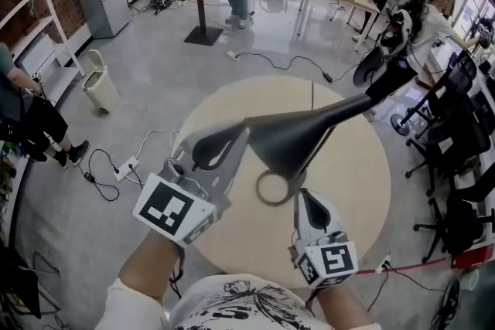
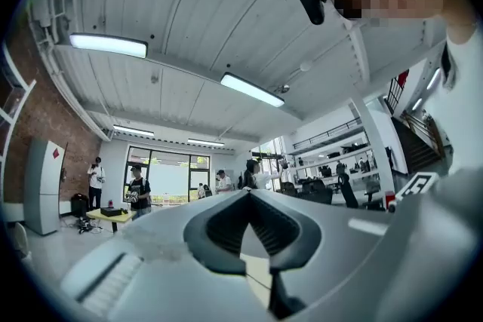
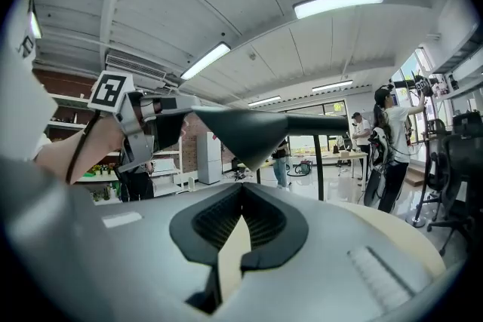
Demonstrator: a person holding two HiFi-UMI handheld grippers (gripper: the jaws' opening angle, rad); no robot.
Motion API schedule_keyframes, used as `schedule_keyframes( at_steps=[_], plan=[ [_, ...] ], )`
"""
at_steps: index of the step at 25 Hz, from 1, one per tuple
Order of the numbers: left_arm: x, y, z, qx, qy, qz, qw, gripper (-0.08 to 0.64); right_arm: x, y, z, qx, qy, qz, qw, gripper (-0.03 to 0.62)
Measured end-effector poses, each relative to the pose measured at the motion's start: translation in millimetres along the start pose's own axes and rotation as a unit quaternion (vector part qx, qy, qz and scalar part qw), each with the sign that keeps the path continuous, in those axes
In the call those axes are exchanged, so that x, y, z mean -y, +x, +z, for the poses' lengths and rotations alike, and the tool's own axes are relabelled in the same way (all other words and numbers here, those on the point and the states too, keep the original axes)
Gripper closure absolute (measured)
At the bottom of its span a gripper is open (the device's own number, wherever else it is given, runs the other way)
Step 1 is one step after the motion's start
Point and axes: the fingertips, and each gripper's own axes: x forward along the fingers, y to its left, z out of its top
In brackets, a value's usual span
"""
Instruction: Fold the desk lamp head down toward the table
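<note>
The round pale bench (image 1: 352,189) fills the middle of the head view. Above it, at frame centre, hangs the black cone-shaped desk lamp head (image 1: 290,137), its thin arm running to the upper right. The left tool (image 1: 224,147) sits just beside the head's wide left end; its jaws are together with nothing between them, and whether it touches the lamp cannot be told. The right tool (image 1: 312,211), lower right of centre, lies below the lamp head, its jaws closed and empty.
</note>
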Motion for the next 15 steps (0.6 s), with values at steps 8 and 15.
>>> schedule_keyframes(
  at_steps=[8,15],
  plan=[
    [10.7,-7.9,-45.5,-0.037,-0.026,0.008,0.999,0.554,7.2,-9.8,-10.5,-0.014,0.004,-0.01,1.0,0.584],
    [16.1,-11.9,-82.8,-0.069,-0.058,0.007,0.9959,0.554,7.3,-14.8,-17.0,-0.023,0.005,-0.024,0.999,0.583]
  ],
)
